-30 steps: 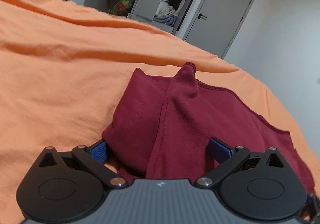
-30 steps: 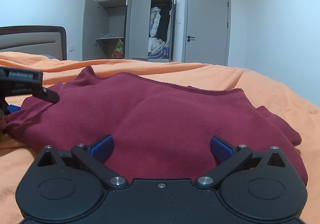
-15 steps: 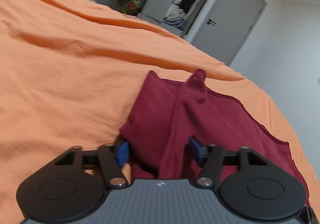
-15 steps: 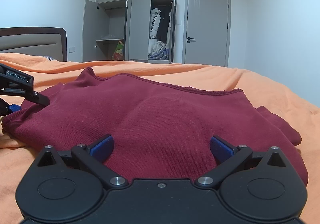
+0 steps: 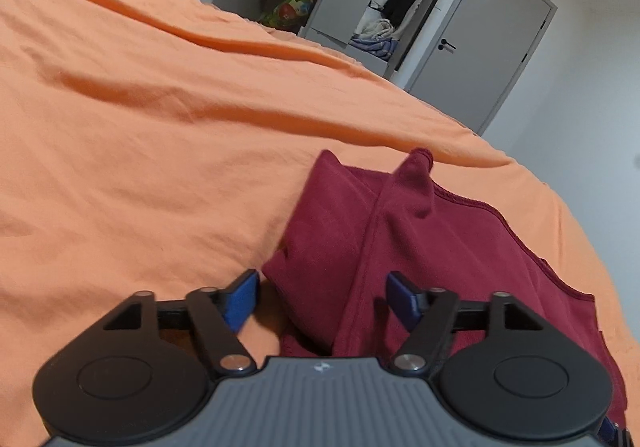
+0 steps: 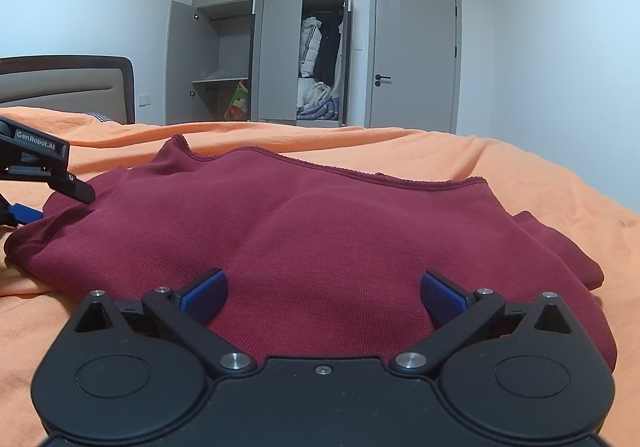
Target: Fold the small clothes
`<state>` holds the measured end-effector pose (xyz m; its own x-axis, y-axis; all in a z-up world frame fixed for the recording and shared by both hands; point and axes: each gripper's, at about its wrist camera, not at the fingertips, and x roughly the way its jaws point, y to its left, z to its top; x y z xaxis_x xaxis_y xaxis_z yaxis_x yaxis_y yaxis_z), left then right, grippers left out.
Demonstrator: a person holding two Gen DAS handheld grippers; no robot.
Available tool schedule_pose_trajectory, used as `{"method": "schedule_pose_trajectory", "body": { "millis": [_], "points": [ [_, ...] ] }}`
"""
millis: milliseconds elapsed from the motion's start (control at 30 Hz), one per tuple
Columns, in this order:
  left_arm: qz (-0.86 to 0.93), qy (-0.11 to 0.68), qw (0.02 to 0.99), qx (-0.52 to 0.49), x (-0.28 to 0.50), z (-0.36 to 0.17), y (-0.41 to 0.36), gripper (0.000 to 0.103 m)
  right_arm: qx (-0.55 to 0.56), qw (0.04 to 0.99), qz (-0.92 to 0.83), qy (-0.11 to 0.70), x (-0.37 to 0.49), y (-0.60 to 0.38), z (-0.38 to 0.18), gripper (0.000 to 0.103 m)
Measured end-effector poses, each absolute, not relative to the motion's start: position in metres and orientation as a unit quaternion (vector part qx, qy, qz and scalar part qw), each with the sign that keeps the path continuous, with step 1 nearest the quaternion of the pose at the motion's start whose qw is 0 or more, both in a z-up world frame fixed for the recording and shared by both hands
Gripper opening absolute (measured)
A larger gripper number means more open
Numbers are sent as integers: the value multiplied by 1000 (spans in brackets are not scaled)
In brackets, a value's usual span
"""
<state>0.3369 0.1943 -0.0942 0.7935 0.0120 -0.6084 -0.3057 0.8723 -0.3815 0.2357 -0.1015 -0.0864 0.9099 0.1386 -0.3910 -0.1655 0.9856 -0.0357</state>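
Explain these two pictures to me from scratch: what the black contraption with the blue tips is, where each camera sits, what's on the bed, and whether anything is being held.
There is no robot here. A person holds a handheld gripper in each hand, and each one carries a wide-angle camera looking forward along its two blue-tipped fingers.

The left wrist view shows the left gripper from behind; the right wrist view shows the right gripper. In the right view, the left gripper also appears at the left edge.

On the orange bedsheet lies one dark red garment, rumpled and partly folded over itself. Behind the bed stand an open wardrobe and a closed door.

Nothing is held. The left gripper's fingers sit apart on either side of a raised fold of the garment, without pinching it. The right gripper is wide open at the garment's near edge.
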Motion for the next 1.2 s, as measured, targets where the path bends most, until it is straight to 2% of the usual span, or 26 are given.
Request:
{"method": "schedule_pose_trajectory", "body": {
  "millis": [167, 400, 500, 633, 700, 733, 767, 1033, 1200],
  "points": [
    [121, 301, 923, -206, 338, -85, 201, 96, -34, 977, 78, 197, 236, -102, -86, 103],
    [95, 323, 922, -191, 354, -87, 210, 94, -34, 977, 79, 197, 236, -102, -87, 103],
    [74, 324, 923, -192, 358, -85, 209, 85, -34, 977, 79, 197, 236, -102, -87, 103],
    [42, 330, 923, -193, 362, -84, 205, 53, -33, 977, 80, 197, 236, -102, -87, 103],
    [43, 331, 924, -188, 362, -83, 202, 42, -34, 977, 80, 197, 236, -102, -87, 103],
    [43, 330, 924, -187, 361, -82, 201, 26, -33, 977, 80, 197, 236, -102, -87, 103],
    [48, 330, 925, -183, 361, -80, 200, 18, -33, 977, 80, 197, 236, -102, -87, 103],
    [34, 308, 933, -184, 353, -49, 190, 13, -29, 976, 83, 201, 238, -102, -85, 103],
    [-4, 288, 939, -186, 351, -15, 170, 13, -3, 965, 103, 242, 254, -109, -67, 103]
  ]
}}
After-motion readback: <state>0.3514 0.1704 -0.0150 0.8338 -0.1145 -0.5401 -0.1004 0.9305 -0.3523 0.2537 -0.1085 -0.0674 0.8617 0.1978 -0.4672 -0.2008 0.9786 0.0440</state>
